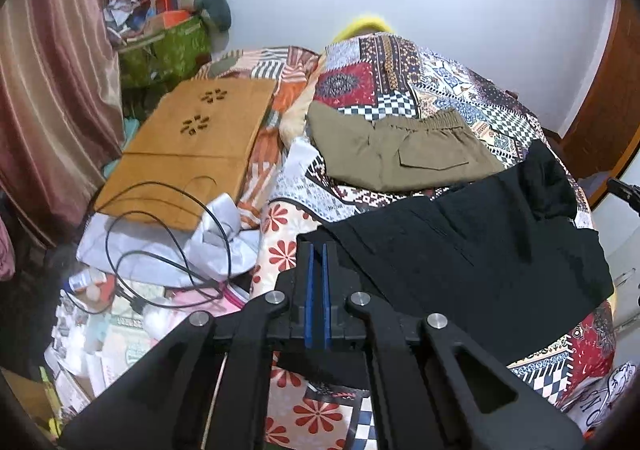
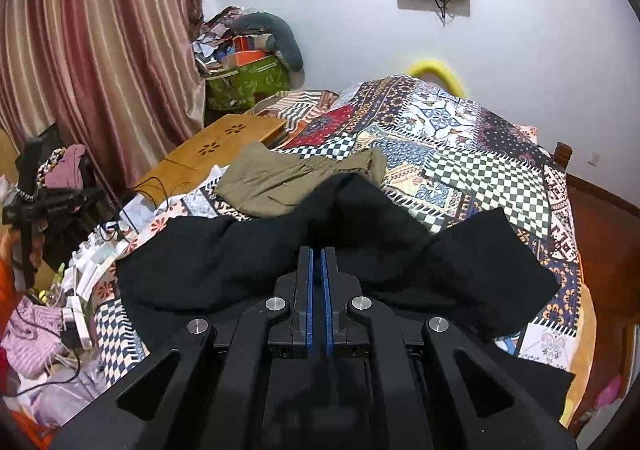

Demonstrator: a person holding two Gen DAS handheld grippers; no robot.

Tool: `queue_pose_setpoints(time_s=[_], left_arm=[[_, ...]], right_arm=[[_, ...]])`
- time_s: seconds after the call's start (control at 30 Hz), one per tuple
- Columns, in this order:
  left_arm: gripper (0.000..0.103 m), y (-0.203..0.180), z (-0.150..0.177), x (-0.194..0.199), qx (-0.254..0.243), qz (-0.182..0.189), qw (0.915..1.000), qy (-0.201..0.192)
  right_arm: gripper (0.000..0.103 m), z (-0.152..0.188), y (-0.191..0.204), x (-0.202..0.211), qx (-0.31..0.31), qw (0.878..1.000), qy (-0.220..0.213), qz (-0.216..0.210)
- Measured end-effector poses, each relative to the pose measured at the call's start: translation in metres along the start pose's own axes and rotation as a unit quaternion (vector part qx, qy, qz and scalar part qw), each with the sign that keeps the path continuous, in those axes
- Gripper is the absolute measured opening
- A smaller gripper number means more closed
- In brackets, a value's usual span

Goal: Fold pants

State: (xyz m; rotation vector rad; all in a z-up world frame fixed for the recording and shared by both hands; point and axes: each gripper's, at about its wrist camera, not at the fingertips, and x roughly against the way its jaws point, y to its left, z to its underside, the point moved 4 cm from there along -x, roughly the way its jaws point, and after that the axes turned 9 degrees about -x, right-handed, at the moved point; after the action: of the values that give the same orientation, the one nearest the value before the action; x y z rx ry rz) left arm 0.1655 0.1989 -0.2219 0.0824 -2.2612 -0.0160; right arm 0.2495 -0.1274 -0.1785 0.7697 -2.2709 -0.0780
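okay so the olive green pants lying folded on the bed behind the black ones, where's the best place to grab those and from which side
Take the olive pants by the elastic waistband, which lies exposed along their far edge on the patchwork bedspread. Come from the far side, over the black pants, since those cover the near edge. The gathered band probably gives the fingers a thick, firm ridge to pinch.

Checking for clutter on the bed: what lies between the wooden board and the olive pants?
In the left wrist view, only rumpled patchwork bedding lies between the wooden board and the olive pants; nothing else sits there.
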Motion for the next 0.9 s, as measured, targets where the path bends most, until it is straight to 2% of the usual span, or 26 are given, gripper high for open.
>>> queue_pose_setpoints(time_s=[0.07, 0.13, 0.27, 0.37, 0.4, 0.47, 0.5, 0.53, 0.67, 0.73, 0.83, 0.9], left_arm=[[0.003, -0.005, 0.000, -0.005, -0.002, 0.008, 0.9999, 0.008], [0.009, -0.013, 0.002, -0.014, -0.006, 0.021, 0.9996, 0.020], [0.047, -0.031, 0.011, -0.035, -0.002, 0.040, 0.9978, 0.053], [0.053, -0.051, 0.023, -0.052, 0.002, 0.065, 0.9945, 0.082], [0.056, -0.055, 0.028, -0.056, 0.001, 0.069, 0.9934, 0.091], [0.059, -0.067, 0.037, -0.065, 0.001, 0.080, 0.9907, 0.110], [0.060, -0.071, 0.042, -0.069, 0.002, 0.086, 0.9892, 0.118], [0.060, -0.076, 0.046, -0.072, 0.003, 0.092, 0.9876, 0.127], [0.060, -0.086, 0.058, -0.080, 0.015, 0.113, 0.9830, 0.144], [0.060, -0.088, 0.060, -0.083, 0.022, 0.112, 0.9829, 0.144], [0.058, -0.088, 0.061, -0.089, 0.047, 0.121, 0.9811, 0.144], [0.040, -0.091, 0.061, -0.092, 0.053, 0.136, 0.9785, 0.145]], right_arm=[[0.004, -0.001, -0.001, 0.001, 0.001, 1.000, -0.003, 0.004], [0.004, -0.002, -0.001, 0.002, -0.001, 1.000, -0.003, 0.007], [0.004, -0.004, -0.007, -0.004, 0.001, 1.000, 0.000, 0.021], [0.009, -0.004, -0.013, -0.009, 0.000, 1.000, 0.004, 0.030], [0.017, -0.004, -0.015, -0.011, -0.002, 0.999, 0.005, 0.033], [0.038, -0.004, -0.021, -0.015, -0.005, 0.999, 0.007, 0.039], [0.048, -0.005, -0.024, -0.017, -0.006, 0.999, 0.007, 0.042], [0.051, -0.006, -0.028, -0.019, -0.006, 0.999, 0.006, 0.046], [0.055, -0.015, -0.039, -0.031, -0.005, 0.998, 0.018, 0.055], [0.064, -0.020, -0.044, -0.043, -0.005, 0.998, 0.030, 0.052], [0.064, -0.026, -0.049, -0.065, 0.004, 0.997, 0.048, 0.056], [0.064, -0.028, -0.051, -0.081, 0.009, 0.996, 0.066, 0.056]])
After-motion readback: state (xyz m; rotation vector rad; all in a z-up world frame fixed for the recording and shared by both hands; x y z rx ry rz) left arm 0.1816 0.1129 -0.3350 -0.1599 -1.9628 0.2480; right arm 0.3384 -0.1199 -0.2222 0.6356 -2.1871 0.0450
